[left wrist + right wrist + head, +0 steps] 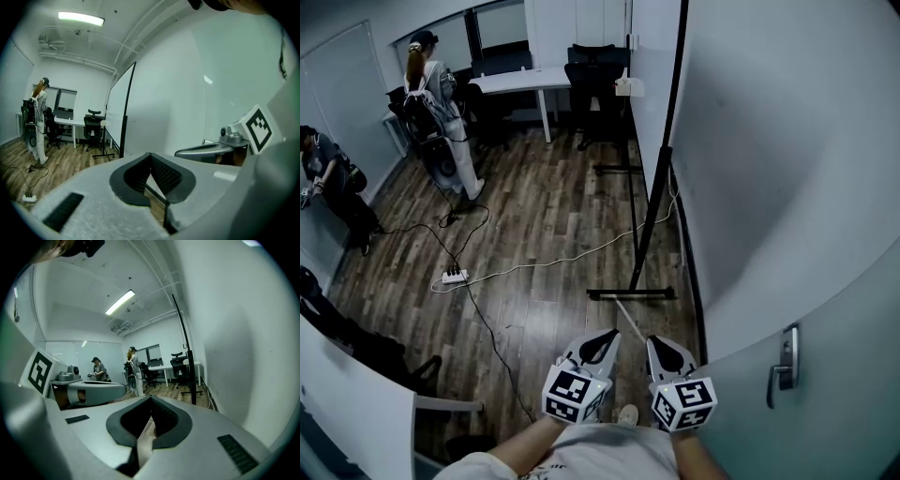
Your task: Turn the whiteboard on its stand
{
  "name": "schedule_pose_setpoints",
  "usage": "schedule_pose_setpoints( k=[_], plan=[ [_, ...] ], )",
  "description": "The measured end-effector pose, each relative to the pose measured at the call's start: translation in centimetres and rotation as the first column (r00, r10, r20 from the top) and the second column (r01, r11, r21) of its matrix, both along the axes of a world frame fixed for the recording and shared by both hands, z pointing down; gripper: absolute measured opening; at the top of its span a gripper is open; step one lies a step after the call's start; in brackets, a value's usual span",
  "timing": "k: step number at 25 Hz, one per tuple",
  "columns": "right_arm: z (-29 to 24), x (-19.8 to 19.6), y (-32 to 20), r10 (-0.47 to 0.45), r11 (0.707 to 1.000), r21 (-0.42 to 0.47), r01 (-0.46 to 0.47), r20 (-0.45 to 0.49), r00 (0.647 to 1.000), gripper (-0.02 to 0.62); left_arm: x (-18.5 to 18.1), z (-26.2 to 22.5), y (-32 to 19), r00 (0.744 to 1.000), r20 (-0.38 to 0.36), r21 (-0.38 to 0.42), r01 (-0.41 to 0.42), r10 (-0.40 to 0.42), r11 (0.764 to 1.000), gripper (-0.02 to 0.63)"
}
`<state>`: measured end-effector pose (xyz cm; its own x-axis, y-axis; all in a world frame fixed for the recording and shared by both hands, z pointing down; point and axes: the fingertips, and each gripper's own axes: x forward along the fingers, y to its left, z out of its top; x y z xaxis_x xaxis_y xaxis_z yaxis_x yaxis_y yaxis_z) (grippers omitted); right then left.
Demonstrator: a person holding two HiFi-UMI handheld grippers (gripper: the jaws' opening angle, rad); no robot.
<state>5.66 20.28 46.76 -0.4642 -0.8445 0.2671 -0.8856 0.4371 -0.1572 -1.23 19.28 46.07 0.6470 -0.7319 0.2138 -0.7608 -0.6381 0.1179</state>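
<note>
The whiteboard (654, 66) stands edge-on along the right wall, its black post (658, 178) rising from a black floor foot (630, 293). My left gripper (602, 345) and right gripper (666, 349) are side by side close to my body, well short of the stand. Both are shut with nothing between the jaws. In the left gripper view the whiteboard (117, 115) shows ahead past the shut tips of the left gripper (150, 157). In the right gripper view the post (186, 352) rises beyond the shut tips of the right gripper (151, 399).
A door with a metal handle (785, 361) is at my right. A white power strip (454, 277) and cables lie on the wood floor. Two people (436, 103) work at the far left. A white desk (520, 80) and black chairs (595, 66) stand at the back.
</note>
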Motion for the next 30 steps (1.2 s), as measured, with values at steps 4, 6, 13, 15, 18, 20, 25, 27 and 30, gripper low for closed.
schedule_pose_setpoints(
  k=[4,6,13,15,18,20,25,27,30],
  plan=[
    [-0.1,-0.9,0.2,0.026,1.0,0.009,-0.025,-0.012,1.0,0.006,-1.3,-0.2,0.3,1.0,-0.014,0.003,-0.009,0.009,1.0,0.011],
    [-0.1,-1.5,0.4,0.037,0.999,0.011,-0.037,-0.008,0.999,0.006,-2.2,-0.2,0.7,1.0,-0.005,0.014,-0.019,0.019,1.0,0.011],
    [0.5,-3.7,0.8,0.061,0.998,0.003,-0.061,-0.005,0.998,0.006,-4.3,0.1,0.8,0.999,-0.018,0.006,-0.038,0.038,0.999,0.011],
    [0.6,-3.7,0.6,0.064,0.998,0.002,-0.064,-0.009,0.998,0.006,-4.3,0.2,0.4,0.999,-0.02,0.006,-0.044,0.044,0.999,0.011],
    [0.9,-3.2,-0.6,0.073,0.997,0.002,-0.073,-0.009,0.997,0.006,-4.0,0.3,-1.0,0.999,-0.019,0.007,-0.048,0.048,0.999,0.011],
    [1.4,-3.0,-1.9,0.078,0.997,-0.004,-0.078,-0.008,0.997,0.006,-3.8,0.5,-2.2,0.999,-0.017,0.007,-0.048,0.049,0.999,0.011],
    [1.5,-2.2,-7.2,0.073,0.997,0.004,-0.073,-0.014,0.997,0.006,-3.1,0.8,-6.9,0.999,-0.013,0.008,-0.046,0.046,0.999,0.011],
    [1.4,-1.6,-9.6,0.074,0.997,0.009,-0.074,-0.015,0.997,0.006,-2.7,0.9,-9.1,0.999,-0.011,0.01,-0.039,0.039,0.999,0.011],
    [1.1,-0.2,-13.5,0.074,0.997,0.014,-0.074,-0.018,0.997,0.006,-1.8,0.7,-12.7,1.0,-0.01,0.012,-0.027,0.027,1.0,0.011]
  ],
)
